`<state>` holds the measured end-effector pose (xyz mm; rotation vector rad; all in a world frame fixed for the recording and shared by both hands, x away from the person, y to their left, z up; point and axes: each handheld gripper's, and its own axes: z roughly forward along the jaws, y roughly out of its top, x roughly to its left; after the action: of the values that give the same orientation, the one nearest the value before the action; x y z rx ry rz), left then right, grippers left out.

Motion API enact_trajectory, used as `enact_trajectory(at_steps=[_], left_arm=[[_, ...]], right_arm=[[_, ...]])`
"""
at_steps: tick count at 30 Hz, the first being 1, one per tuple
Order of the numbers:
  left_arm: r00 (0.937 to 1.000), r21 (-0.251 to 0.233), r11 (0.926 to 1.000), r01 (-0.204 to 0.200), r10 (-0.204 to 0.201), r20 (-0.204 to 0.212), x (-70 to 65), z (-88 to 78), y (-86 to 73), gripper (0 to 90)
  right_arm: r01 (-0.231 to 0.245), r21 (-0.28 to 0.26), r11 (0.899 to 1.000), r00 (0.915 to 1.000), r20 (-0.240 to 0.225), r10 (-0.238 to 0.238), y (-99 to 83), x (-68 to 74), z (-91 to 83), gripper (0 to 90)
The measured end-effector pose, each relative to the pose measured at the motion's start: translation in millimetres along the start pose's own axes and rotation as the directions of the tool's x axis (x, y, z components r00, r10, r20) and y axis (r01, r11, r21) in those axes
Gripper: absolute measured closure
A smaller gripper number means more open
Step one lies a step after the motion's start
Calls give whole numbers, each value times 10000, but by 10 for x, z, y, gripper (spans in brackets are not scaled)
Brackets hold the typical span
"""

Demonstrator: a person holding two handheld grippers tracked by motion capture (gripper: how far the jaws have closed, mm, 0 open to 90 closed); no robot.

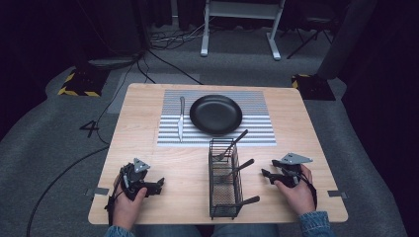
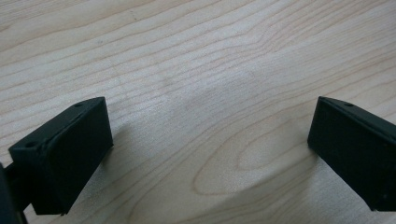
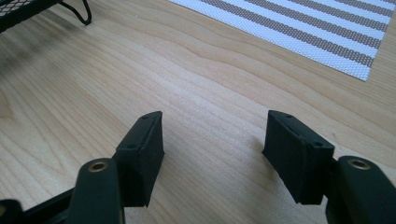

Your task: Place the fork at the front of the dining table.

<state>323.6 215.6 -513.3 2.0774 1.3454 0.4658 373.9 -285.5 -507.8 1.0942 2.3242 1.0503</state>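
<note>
A black plate [image 1: 216, 114] lies on a striped placemat [image 1: 257, 101] at the far middle of the wooden table [image 1: 143, 148]. A knife [image 1: 181, 118] lies on the mat just left of the plate. A black wire caddy [image 1: 225, 180] stands at the near middle with several dark-handled utensils [image 1: 240, 168] in it. My left gripper [image 1: 159, 185] rests on the table at the near left, open, with bare wood between its jaws [image 2: 210, 140]. My right gripper [image 1: 266, 175] rests right of the caddy, open and empty over the wood [image 3: 212, 135].
The caddy's corner [image 3: 28, 9] and the mat's edge [image 3: 327, 32] lie beyond the right gripper. Beyond the table's far edge are a grey floor with cables [image 1: 168, 37], a white stand [image 1: 239, 24] and hazard-striped blocks [image 1: 81, 81].
</note>
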Motion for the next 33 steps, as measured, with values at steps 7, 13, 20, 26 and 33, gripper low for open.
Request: enact_trajectory(at_steps=[7, 13, 20, 26, 33], left_arm=[[10000, 2, 10000, 1, -1, -2, 0, 0, 0, 0], [10000, 1, 10000, 4, -4, -2, 0, 0, 0, 1], [10000, 1, 10000, 3, -3, -2, 0, 0, 0, 0], [10000, 4, 10000, 3, -3, -1, 0, 0, 1, 1], [10000, 4, 10000, 4, -4, 3, 0, 0, 1, 1]], right_arm=[[-3, -2, 10000, 10000, -2, 3, 1, -1, 1, 380], [-2, 10, 10000, 10000, 9, 2, 2, 1, 1, 380], [-14, 9, 10000, 10000, -12, 14, 4, 4, 3, 380], [-34, -11, 10000, 10000, -40, 34, 8, 4, 8, 382], [-172, -46, 9998, 9992, -348, 171, 76, -24, -19, 423]])
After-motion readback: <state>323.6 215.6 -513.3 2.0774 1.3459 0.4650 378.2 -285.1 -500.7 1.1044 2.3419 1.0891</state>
